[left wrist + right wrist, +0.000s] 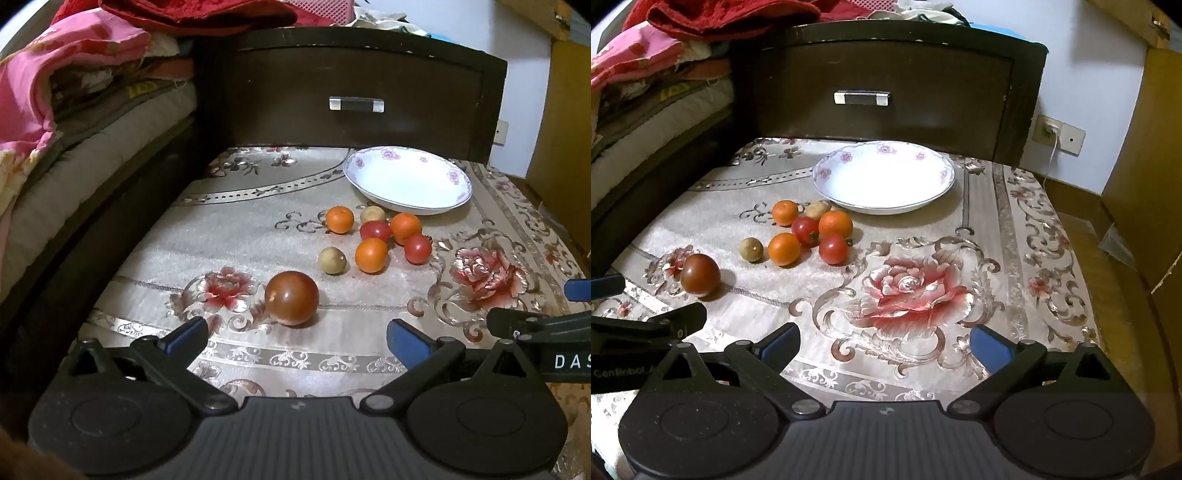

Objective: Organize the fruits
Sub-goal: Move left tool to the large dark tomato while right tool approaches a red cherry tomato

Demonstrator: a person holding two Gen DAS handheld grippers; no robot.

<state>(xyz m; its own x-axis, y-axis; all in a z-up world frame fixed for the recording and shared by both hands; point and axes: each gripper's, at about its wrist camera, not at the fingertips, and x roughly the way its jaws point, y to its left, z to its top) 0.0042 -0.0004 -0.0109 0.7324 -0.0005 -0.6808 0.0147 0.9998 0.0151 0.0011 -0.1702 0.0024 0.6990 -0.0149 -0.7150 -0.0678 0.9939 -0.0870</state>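
A white floral plate (408,181) (882,177) stands empty at the back of the cloth. In front of it lies a cluster of small fruit: three oranges (371,254) (783,248), two red tomatoes (417,249) (833,249) and two tan round fruits (332,260) (751,249). A bigger brownish-red tomato (291,302) (700,275) lies apart, nearest me. My left gripper (295,339) is open just short of that big tomato. My right gripper (884,341) is open over the rose pattern, right of all the fruit, with nothing between its fingers.
A dark wooden drawer front (354,96) (864,85) rises right behind the plate. Folded bedding (74,92) is piled at the left. A wall socket (1049,131) with a cable and a wooden cabinet (1145,166) sit at the right, past the cloth's edge.
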